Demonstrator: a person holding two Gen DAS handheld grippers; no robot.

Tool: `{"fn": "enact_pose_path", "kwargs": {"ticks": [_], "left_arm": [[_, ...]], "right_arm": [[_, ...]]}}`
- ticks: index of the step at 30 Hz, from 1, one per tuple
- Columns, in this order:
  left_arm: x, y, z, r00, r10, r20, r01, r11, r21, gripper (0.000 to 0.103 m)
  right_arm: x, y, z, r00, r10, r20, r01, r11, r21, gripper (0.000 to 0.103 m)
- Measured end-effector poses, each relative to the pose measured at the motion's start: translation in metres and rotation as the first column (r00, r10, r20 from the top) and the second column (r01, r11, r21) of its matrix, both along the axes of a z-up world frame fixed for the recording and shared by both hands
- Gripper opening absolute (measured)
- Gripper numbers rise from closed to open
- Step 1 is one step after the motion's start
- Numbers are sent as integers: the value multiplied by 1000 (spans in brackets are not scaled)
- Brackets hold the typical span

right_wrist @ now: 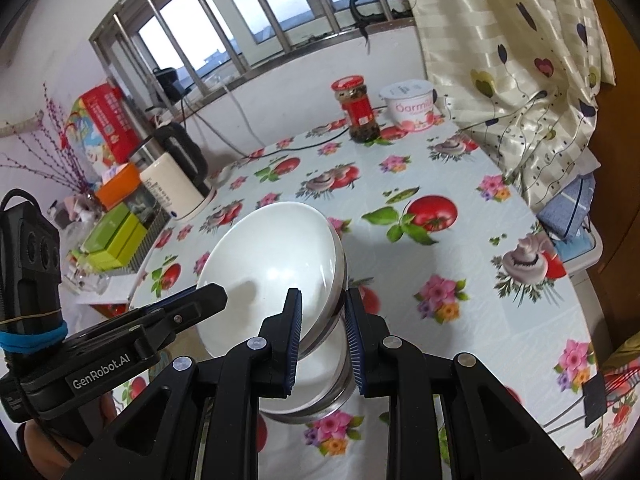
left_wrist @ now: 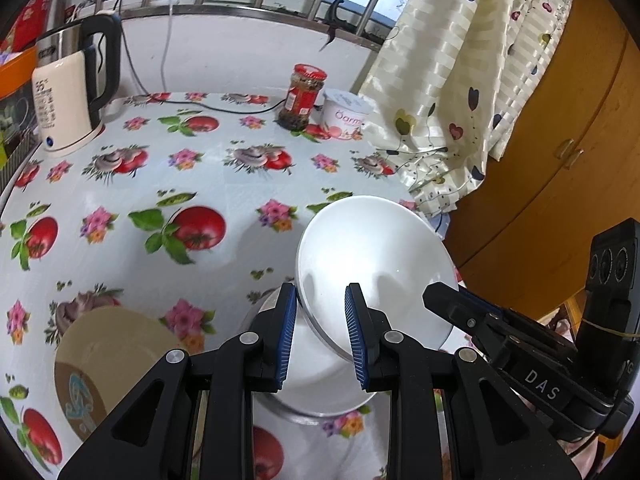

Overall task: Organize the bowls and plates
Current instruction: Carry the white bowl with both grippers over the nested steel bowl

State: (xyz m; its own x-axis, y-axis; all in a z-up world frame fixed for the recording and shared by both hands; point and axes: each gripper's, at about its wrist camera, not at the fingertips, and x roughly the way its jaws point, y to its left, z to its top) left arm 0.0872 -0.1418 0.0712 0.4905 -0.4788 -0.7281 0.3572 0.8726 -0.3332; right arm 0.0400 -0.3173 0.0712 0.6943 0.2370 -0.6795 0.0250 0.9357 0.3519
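Observation:
A white bowl point(left_wrist: 372, 248) with a steel outer wall hangs tilted over the flowered tablecloth point(left_wrist: 224, 184), gripped from two sides. My left gripper point(left_wrist: 321, 293) is shut on its near-left rim, one blue pad outside and one inside. The right gripper point(left_wrist: 460, 314) clamps the bowl's right rim. In the right wrist view the same bowl point(right_wrist: 272, 256) faces left, with my right gripper point(right_wrist: 323, 297) shut on its steel rim band and the left gripper point(right_wrist: 200, 300) on the far side. A second white bowl point(right_wrist: 320, 384) shows below, mostly hidden by fingers. A tan plate point(left_wrist: 108, 356) lies at lower left.
A white electric kettle point(left_wrist: 68, 96) stands at the back left, its cord running along the wall. A red-lidded jar point(left_wrist: 302, 98) and a yoghurt tub point(left_wrist: 346, 114) sit at the back. A curtain point(left_wrist: 460, 80) and a wooden cabinet point(left_wrist: 560, 152) border the right edge. Boxes point(right_wrist: 116, 236) crowd the left.

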Motion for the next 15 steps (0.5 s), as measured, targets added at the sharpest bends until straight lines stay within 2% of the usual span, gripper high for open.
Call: {"fn": "enact_pose_path", "kwargs": {"ticks": [15], "left_arm": [[-9, 10, -19, 999, 15, -46, -14, 1000, 24, 26]], "right_arm": [[-4, 8, -25, 997, 30, -71, -28, 999, 30, 21]]}}
